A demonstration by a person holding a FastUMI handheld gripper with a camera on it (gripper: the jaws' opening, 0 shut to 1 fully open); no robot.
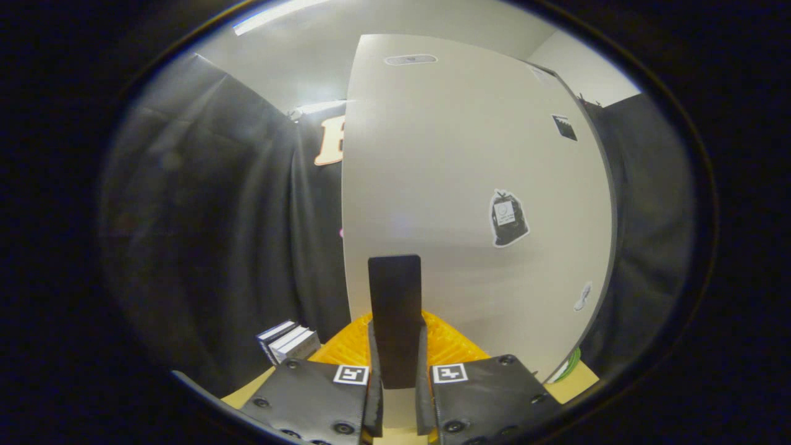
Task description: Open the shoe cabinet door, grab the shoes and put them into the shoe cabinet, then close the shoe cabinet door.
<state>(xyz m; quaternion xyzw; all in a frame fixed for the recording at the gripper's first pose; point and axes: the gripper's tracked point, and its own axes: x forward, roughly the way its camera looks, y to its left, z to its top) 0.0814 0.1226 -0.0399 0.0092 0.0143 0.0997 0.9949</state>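
Grip: gripper (395,386) closed on the dark upright door handle (395,309), both fingers pressing its sides.
Door: pale cabinet door (457,185) just beyond the fingers, stickers on its face; open or shut, hard to tell.
Shoes: not placed by sight here.
Advice: keep squeeze firm, follow the hinge arc, avoid twisting the handle.

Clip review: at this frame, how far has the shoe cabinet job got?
Early, it looks. In hand: the gripper has both fingers closed on the dark upright handle of the white cabinet door, seemingly to work the door; whether the door is open or shut is unclear. Something yellow lies just beyond the fingers, possibly a shoe. Left: shoes into the cabinet, then closing the door.
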